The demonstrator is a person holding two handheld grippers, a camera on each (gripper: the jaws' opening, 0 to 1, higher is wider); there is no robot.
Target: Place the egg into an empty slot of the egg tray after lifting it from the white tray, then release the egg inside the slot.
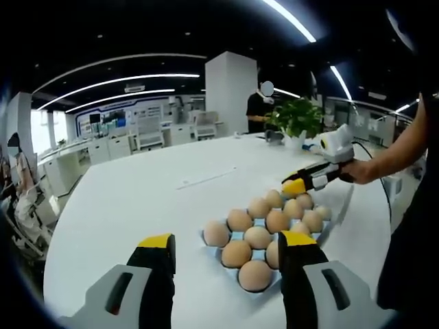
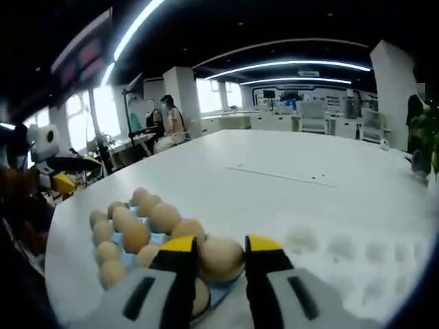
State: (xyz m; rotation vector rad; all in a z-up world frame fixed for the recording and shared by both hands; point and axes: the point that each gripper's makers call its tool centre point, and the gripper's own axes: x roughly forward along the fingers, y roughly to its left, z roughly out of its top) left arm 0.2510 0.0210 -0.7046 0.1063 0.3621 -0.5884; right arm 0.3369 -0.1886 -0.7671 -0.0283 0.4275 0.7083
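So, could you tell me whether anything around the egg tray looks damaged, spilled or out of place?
Nothing stands out. The eggs look whole in the blue egg tray, nothing spilled on the white table. The right gripper holds one egg between its jaws.

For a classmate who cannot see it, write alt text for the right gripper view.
The right tongs grip an egg between yellow-tipped jaws, just above a blue egg tray nearly full of brown eggs. The tray sits on a large white table in a bright open office.
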